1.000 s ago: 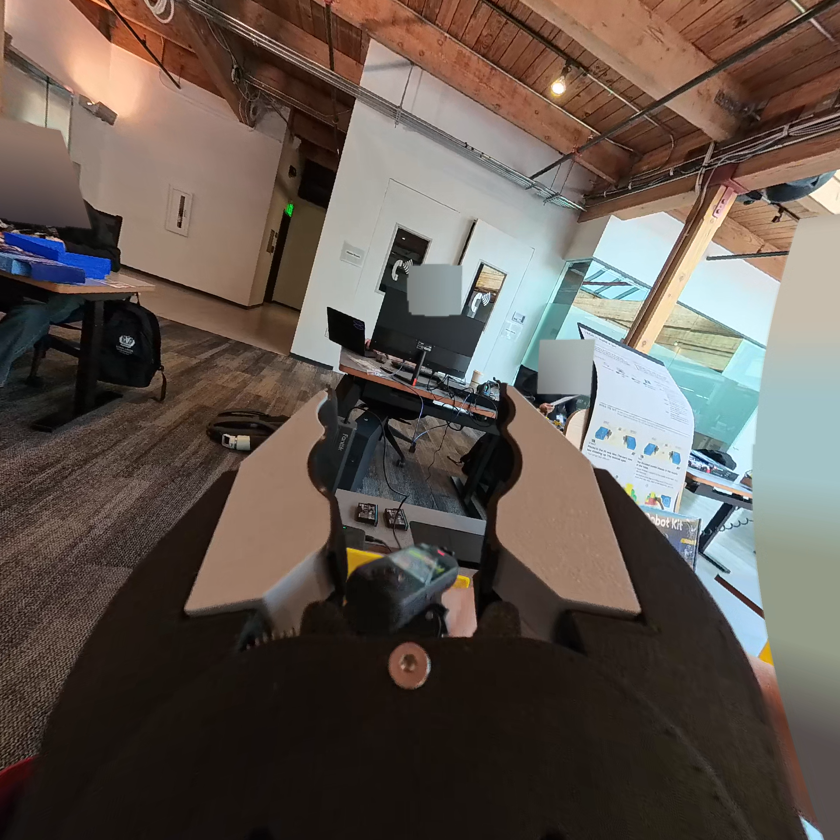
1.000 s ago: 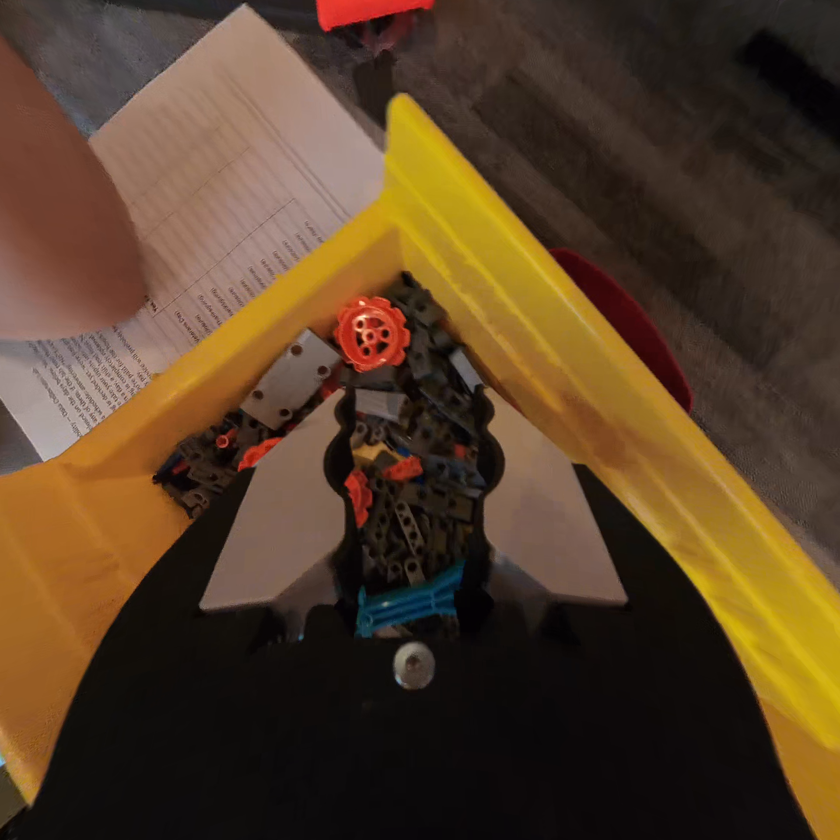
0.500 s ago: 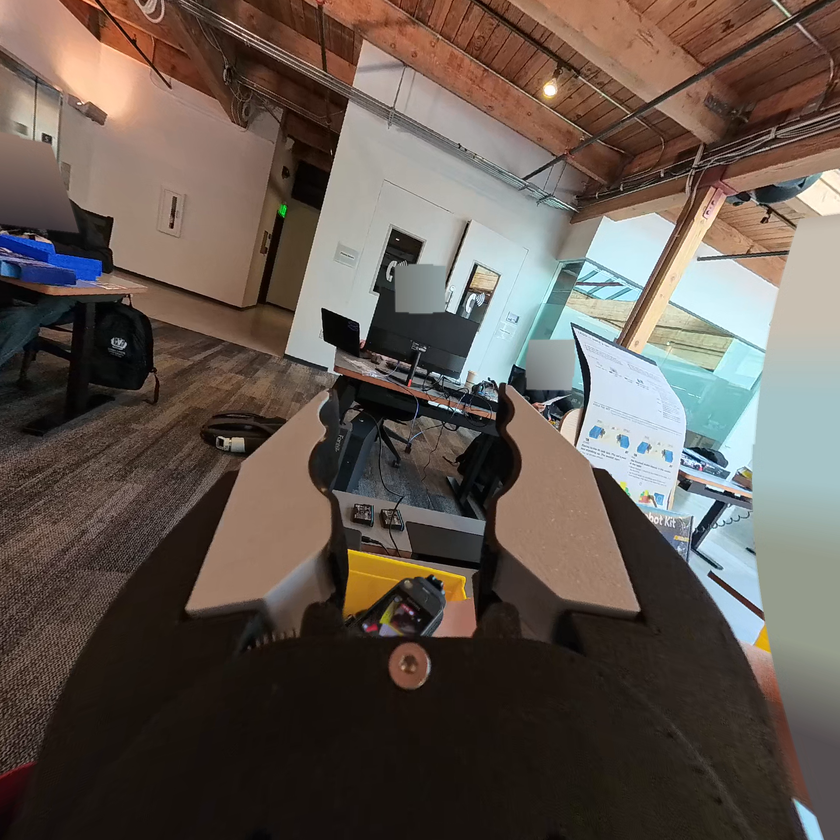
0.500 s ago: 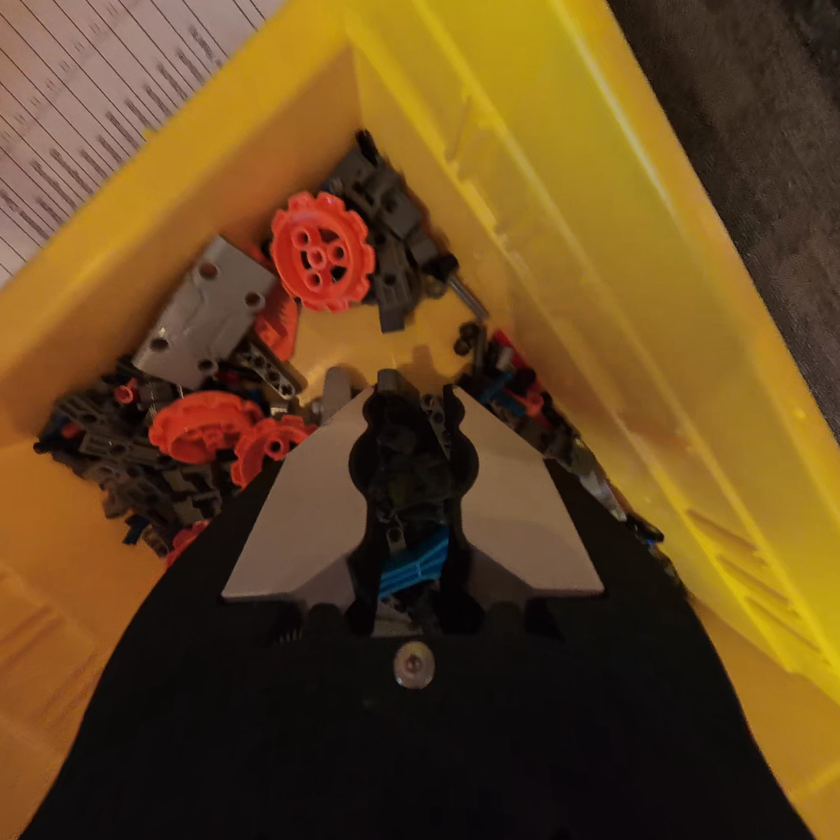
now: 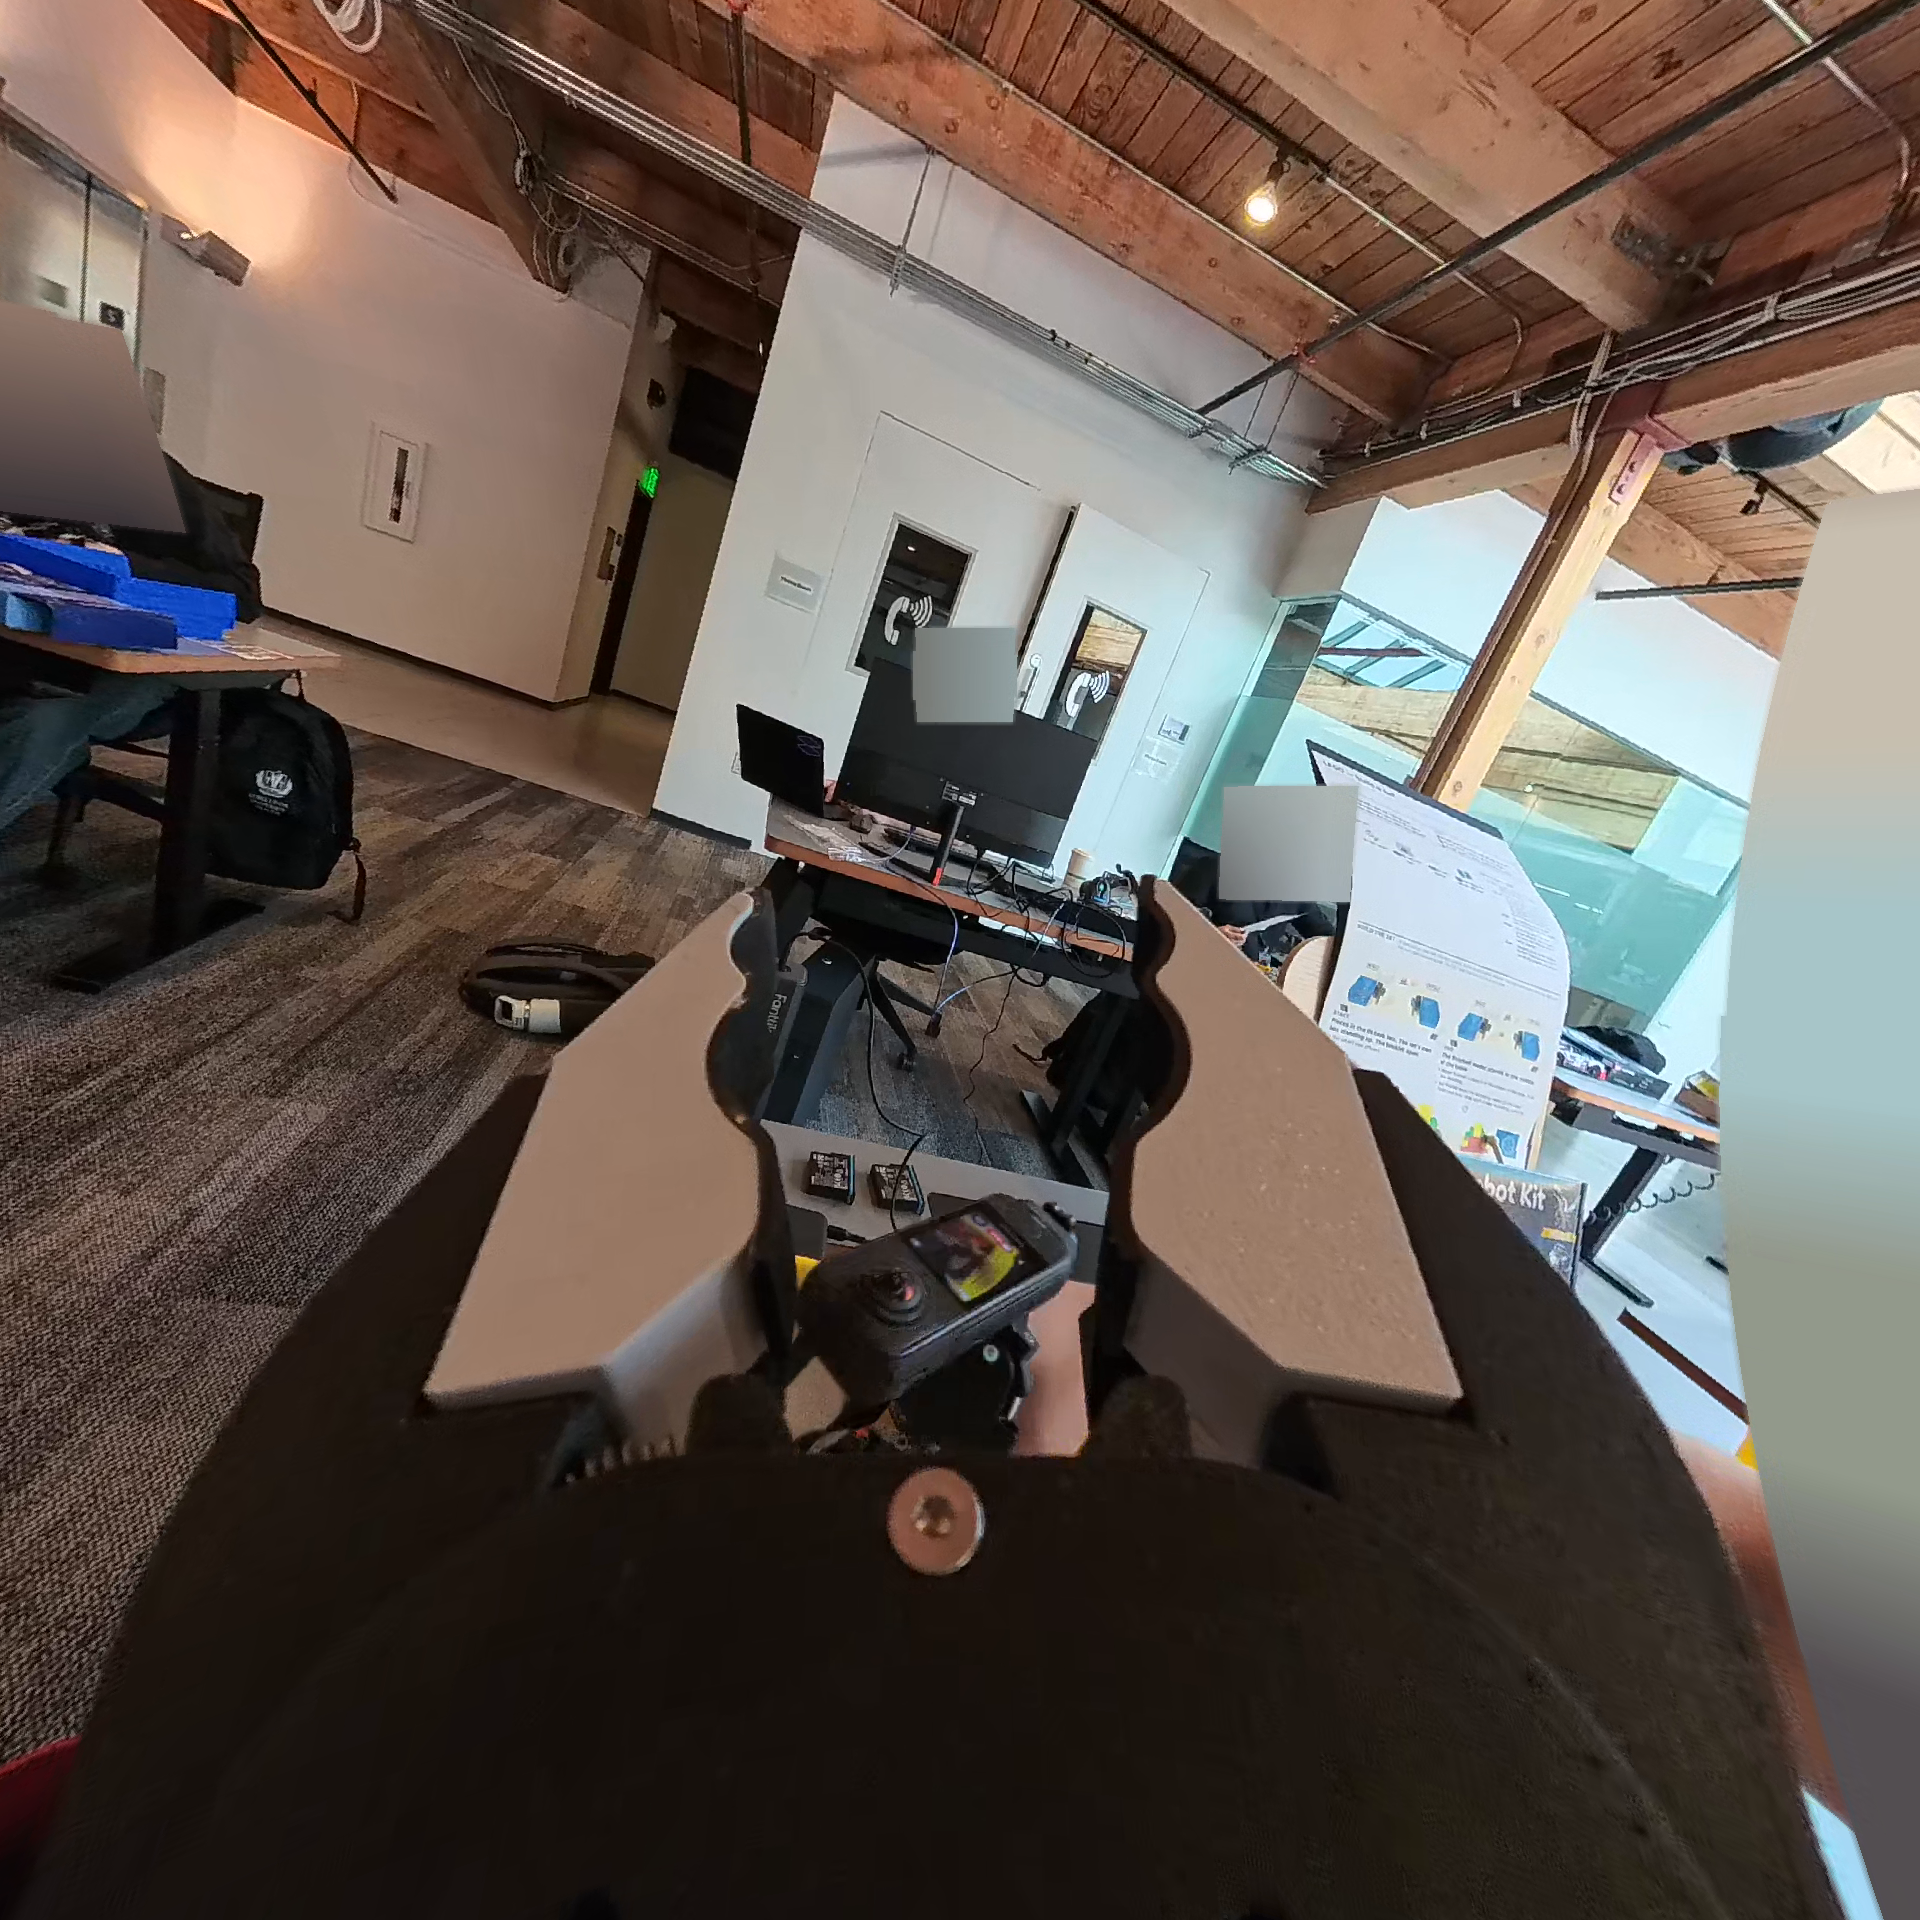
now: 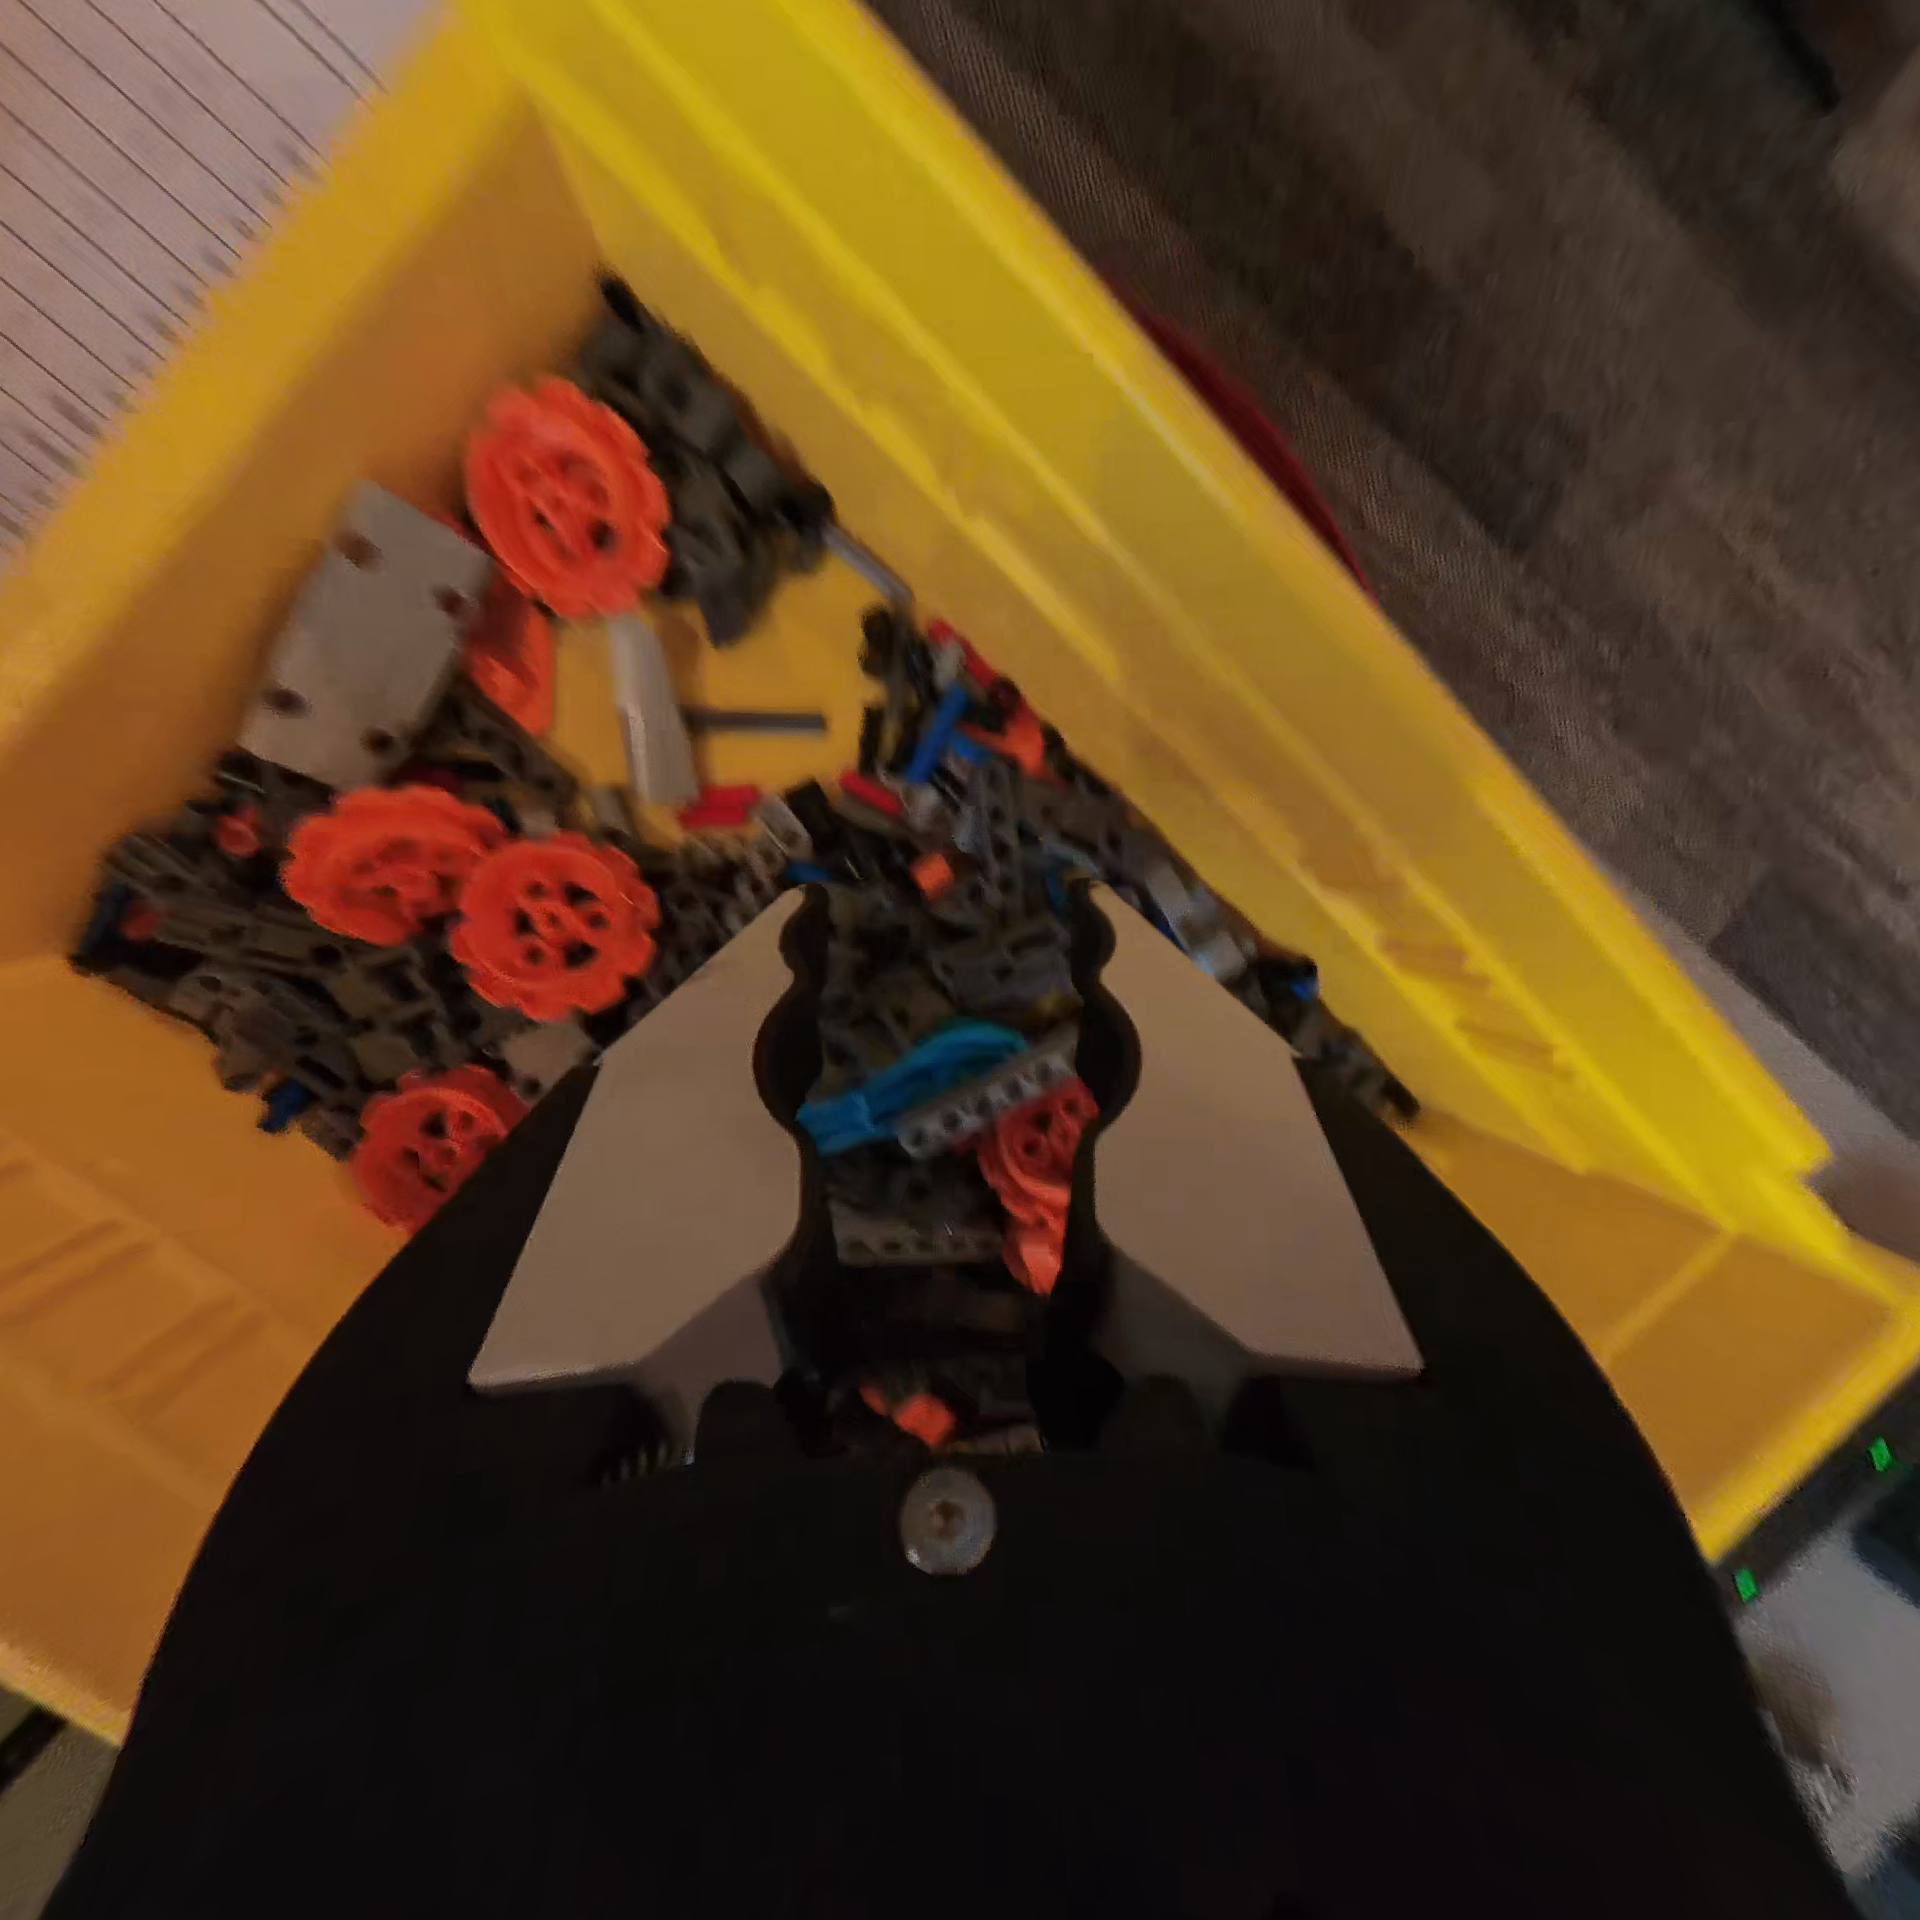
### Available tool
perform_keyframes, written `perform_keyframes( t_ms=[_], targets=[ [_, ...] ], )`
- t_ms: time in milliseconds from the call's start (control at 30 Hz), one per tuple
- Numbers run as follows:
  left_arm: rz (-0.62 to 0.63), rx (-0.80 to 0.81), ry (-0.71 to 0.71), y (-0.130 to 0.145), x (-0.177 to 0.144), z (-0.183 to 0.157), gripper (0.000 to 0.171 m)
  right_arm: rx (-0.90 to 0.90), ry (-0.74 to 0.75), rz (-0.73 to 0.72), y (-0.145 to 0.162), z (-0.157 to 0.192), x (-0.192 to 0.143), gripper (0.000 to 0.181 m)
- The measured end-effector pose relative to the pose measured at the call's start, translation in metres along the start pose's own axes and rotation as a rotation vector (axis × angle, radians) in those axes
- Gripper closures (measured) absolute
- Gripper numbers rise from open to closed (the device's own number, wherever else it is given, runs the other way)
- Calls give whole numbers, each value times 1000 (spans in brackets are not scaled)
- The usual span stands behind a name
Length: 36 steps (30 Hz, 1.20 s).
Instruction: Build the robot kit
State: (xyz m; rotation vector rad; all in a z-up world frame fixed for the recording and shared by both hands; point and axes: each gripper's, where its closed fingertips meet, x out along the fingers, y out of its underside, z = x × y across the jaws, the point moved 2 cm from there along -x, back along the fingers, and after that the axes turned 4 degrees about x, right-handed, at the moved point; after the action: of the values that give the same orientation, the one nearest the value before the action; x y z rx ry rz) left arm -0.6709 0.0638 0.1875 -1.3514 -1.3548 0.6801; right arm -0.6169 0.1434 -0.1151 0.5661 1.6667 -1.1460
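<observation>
My right gripper (image 6: 945,904) has pulled back up off the pile since half a second ago, its jaws wider now, and the yellow bin (image 6: 1039,343) has swung so more parts show. My left gripper (image 5: 945,904) has barely shifted, though the black camera (image 5: 940,1299) below it has tilted its screen up.

Left side first: jaws well apart, nothing between them, pointing across grey carpet (image 5: 208,1122) at a desk with a monitor (image 5: 966,779). The camera sits low between my fingers, farther off.

Over to the right: jaws open, holding nothing, hovering above the heap of dark building pieces (image 6: 914,956). Orange gear wheels (image 6: 556,925) lie left of my fingers, a grey plate (image 6: 358,634) beyond them, a blue curved piece (image 6: 914,1081) in the gap. Lined paper (image 6: 125,208) sits outside the bin's far left corner. It's blurry!
</observation>
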Motion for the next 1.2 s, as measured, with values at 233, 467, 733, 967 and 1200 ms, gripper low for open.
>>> perform_keyframes(
  t_ms=[233,467,733,967,1200],
  targets=[
    [3,6,-2,1,1,-1,104,-160,-58,63,-23,26,25,133],
    [7,1,4,1,1,-1,105,-98,21,195,11,-5,31,168],
    [5,5,5,1,1,-2,105,56,181,198,25,-44,16,155],
    [5,6,5,1,2,-3,105,12,6,27,-20,2,21,170],
    [-3,-3,12,0,2,-3,105,-80,-300,-175,-70,74,27,127]
  ],
)
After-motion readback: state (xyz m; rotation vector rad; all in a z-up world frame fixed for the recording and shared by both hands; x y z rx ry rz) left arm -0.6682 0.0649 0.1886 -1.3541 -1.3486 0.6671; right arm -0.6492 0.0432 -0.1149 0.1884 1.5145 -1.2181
